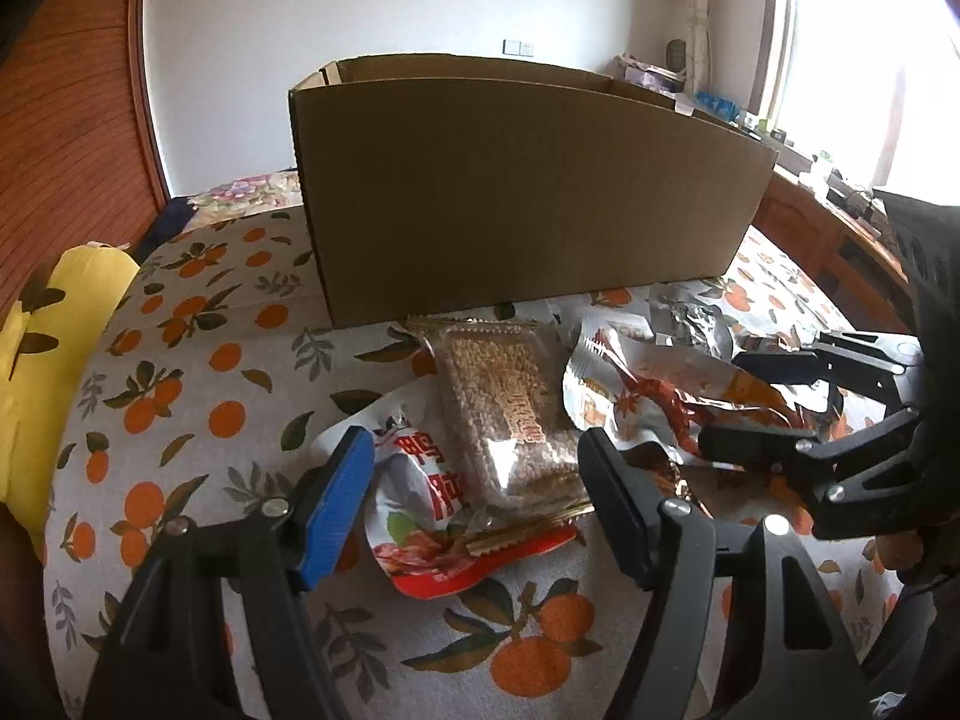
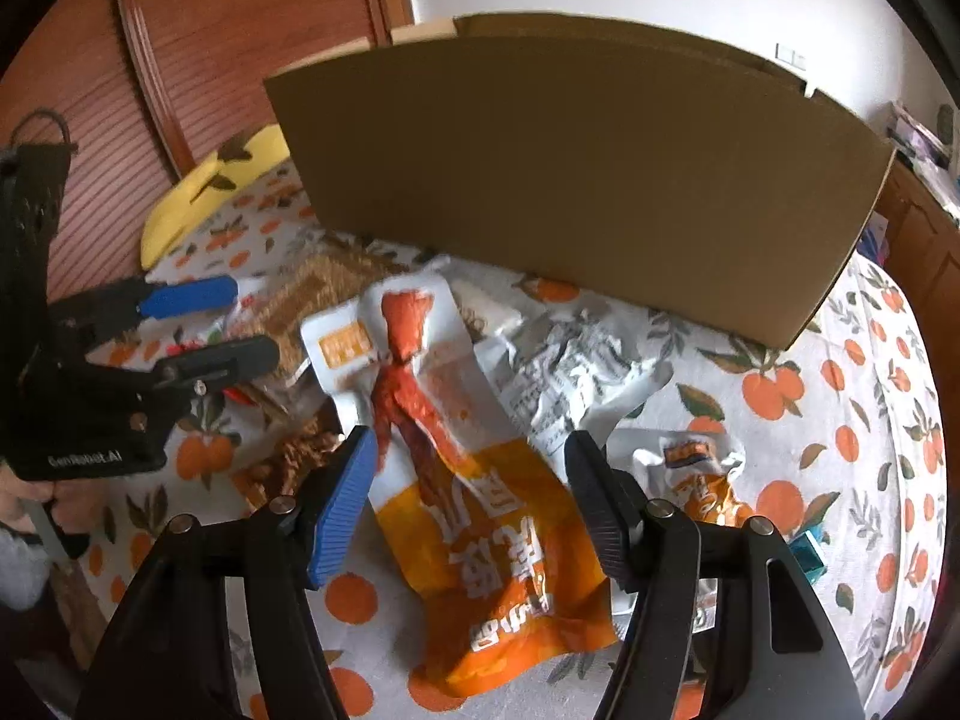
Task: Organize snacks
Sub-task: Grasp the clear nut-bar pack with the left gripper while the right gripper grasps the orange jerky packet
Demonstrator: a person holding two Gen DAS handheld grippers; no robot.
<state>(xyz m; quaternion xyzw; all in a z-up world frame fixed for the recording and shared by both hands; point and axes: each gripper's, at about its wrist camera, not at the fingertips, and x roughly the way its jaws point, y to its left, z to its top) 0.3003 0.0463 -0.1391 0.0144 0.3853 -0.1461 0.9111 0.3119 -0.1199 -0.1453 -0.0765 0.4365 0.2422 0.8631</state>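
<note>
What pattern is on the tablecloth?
Oranges with green leaves on a pale tablecloth, clearest in the left wrist view.

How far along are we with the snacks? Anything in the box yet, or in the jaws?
Nothing looks done: the inside of the cardboard box is hidden. Both grippers are open and hold nothing. The left gripper straddles the clear pack of grain bars on a red pouch; the right gripper straddles the orange pouch. The silver pouch and a small crumpled orange pouch also wait on the tablecloth.
</note>
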